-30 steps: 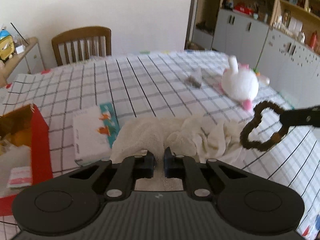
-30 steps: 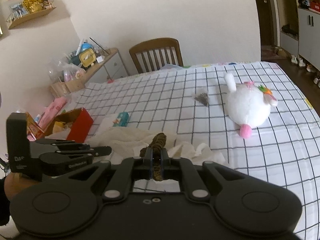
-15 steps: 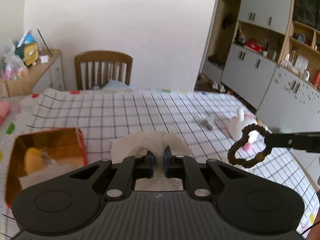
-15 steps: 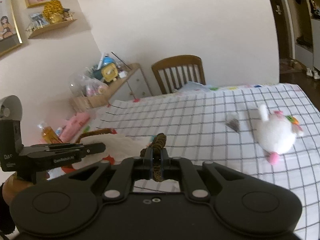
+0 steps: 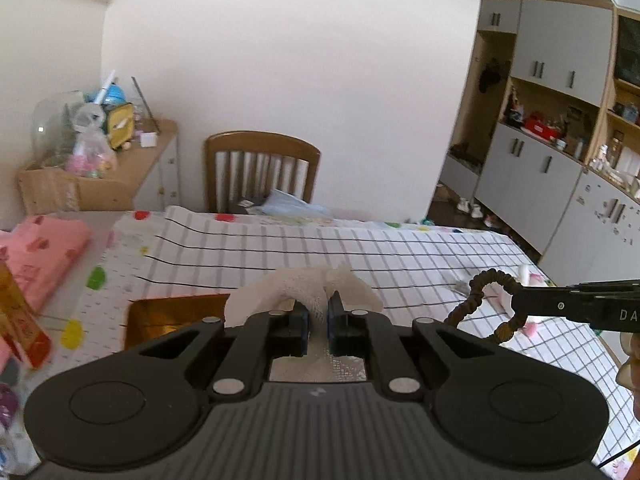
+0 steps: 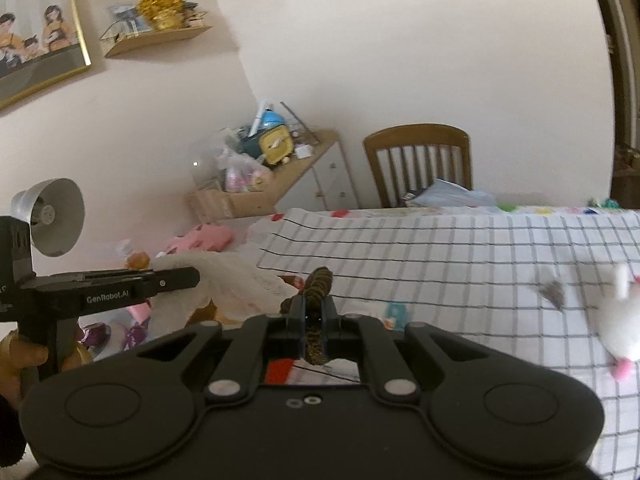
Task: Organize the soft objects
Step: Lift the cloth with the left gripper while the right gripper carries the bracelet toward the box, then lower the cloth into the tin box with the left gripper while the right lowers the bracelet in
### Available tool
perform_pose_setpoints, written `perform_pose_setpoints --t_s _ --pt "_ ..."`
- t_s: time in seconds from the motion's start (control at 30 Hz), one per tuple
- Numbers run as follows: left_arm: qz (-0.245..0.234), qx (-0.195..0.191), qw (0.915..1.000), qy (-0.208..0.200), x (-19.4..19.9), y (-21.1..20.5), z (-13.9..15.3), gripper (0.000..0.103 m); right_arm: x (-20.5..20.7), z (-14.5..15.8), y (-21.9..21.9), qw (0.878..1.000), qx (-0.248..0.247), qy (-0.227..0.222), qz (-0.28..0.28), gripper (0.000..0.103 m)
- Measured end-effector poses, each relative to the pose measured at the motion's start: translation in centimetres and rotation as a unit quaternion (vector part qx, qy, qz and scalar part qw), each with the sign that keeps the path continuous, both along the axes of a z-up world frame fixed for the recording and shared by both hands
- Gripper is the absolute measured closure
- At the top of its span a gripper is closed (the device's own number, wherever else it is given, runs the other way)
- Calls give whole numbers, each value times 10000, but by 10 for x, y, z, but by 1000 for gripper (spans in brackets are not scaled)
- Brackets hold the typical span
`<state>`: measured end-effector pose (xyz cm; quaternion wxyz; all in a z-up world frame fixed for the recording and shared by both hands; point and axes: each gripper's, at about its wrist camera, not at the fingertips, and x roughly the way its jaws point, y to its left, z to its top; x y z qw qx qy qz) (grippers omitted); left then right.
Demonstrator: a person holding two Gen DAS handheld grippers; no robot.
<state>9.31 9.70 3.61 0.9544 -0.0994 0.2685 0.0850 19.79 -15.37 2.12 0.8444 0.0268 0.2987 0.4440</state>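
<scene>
Box: a red box with a gold inside lay at the left on the checked worktop, partly hidden by the cloth.
Left gripper: the left gripper was clamped on a white cloth — held clear above the worktop.
Right gripper: the right gripper was pinched tight on a brown scrunchie — its loop hung in the air.
Plush: a white plush toy lay at the far right, a small dark item just beside it.
</scene>
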Motion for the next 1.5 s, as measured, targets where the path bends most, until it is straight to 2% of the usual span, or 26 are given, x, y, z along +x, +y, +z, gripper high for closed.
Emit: perform_pose_setpoints --t_s 0.37,0.6,0.8,1.17,1.37,1.5 --pt "287 204 9994 69 -17 55 1 94 -10 -3 81 9991 -110 -46 395 96" --pt "157 167 9989 398 -7 80 -29 94 -8 -29 131 9978 -426 99 492 96" --pt "19 -59 9976 697 7 95 -58 94 -6 -50 165 9955 -805 105 496 96" --pt "-233 -199 9917 1249 33 103 -108 94 -3 -88 199 9890 -1389 133 492 96" --pt "-299 -275 9884 1461 42 102 -125 94 -5 -102 205 9857 -1587 136 549 96" --pt "-369 -465 9855 1587 43 99 -130 94 -7 -109 206 9838 -1681 166 598 96"
